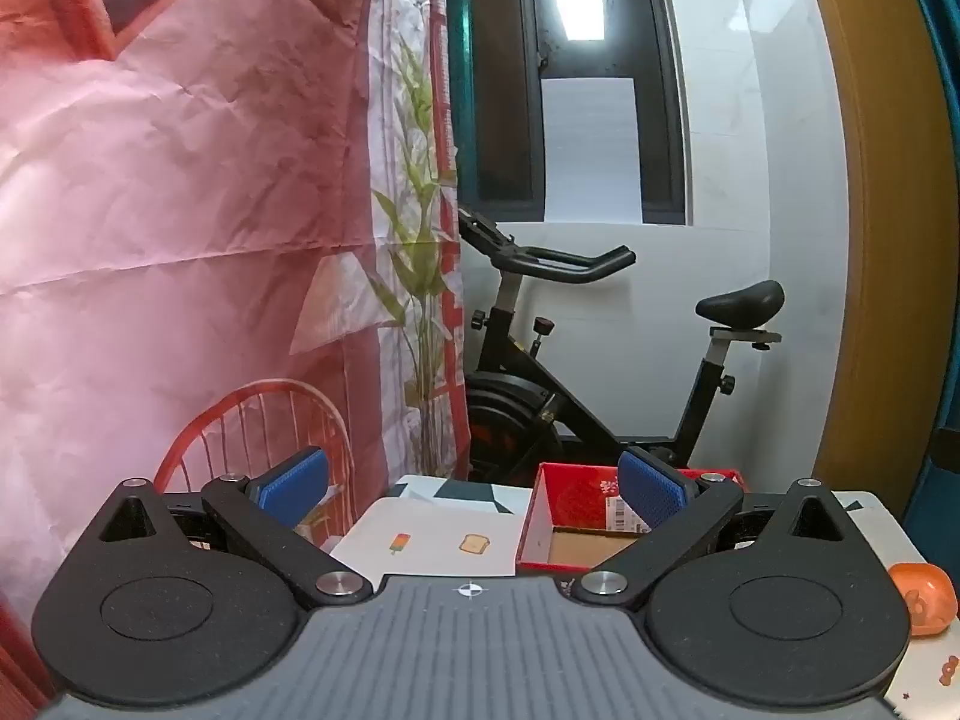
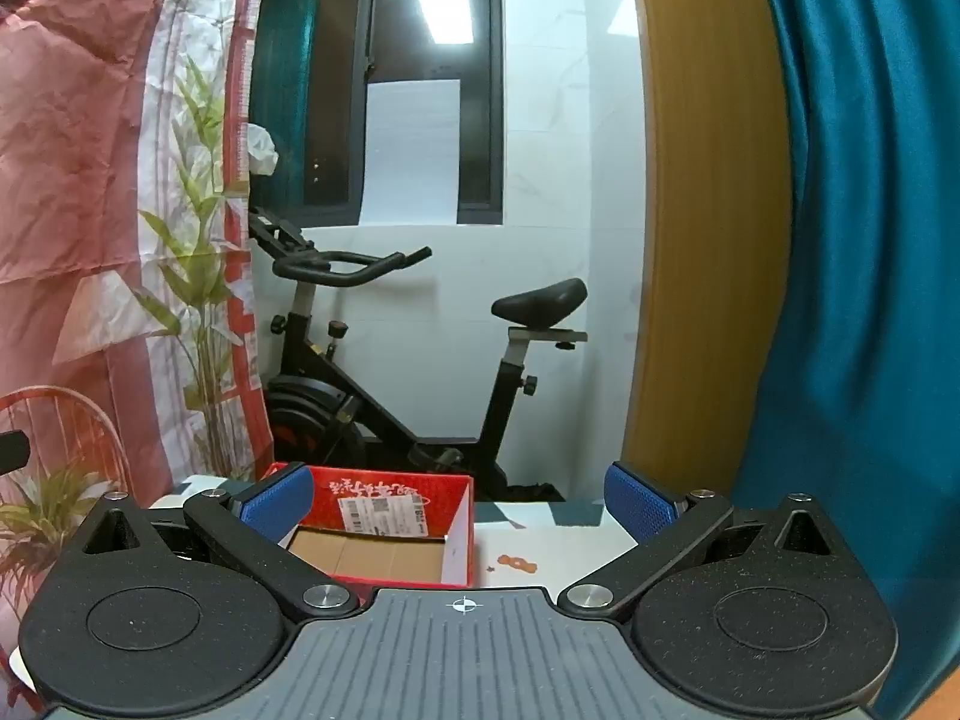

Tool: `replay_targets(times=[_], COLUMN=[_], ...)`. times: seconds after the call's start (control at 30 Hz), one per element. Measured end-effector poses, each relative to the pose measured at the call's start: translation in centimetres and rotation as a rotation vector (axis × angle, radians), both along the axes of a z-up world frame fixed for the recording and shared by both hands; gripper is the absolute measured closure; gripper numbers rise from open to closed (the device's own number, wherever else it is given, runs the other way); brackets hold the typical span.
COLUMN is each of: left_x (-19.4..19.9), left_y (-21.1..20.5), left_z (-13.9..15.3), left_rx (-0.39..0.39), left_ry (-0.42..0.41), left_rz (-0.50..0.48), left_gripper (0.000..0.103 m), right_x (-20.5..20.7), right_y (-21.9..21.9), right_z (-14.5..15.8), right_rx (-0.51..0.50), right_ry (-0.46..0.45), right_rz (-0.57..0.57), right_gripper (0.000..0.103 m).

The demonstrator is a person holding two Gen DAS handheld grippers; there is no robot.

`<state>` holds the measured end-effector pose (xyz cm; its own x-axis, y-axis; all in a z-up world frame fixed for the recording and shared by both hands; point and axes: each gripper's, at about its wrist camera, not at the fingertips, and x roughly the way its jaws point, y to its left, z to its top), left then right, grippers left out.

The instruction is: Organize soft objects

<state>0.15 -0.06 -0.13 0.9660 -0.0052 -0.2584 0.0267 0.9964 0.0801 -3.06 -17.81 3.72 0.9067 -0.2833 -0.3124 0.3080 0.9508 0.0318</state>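
A red cardboard box with an open top and a brown inner floor stands on the white patterned table; it also shows in the right wrist view. An orange soft toy lies at the table's right edge. My left gripper is open and empty, held above the table with its right pad over the box. My right gripper is open and empty, its left pad over the box's near left corner. No soft object is between either pair of fingers.
A black exercise bike stands behind the table against a white wall. A pink printed backdrop hangs at the left. A wooden door frame and a teal curtain are at the right.
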Motion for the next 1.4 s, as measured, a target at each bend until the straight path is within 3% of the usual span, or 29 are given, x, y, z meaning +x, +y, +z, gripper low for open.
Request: replay_targets(times=[1.4], left_x=[-0.28], left_y=[0.07], left_z=[-0.67], left_rx=[0.002], left_ry=[0.011], left_rz=[-0.005], left_gripper=[0.000], right_x=[0.21], right_y=[-0.13], right_z=[-0.25], right_rx=[0.003], right_ry=[0.010], right_rz=[-0.002], right_gripper=[0.000])
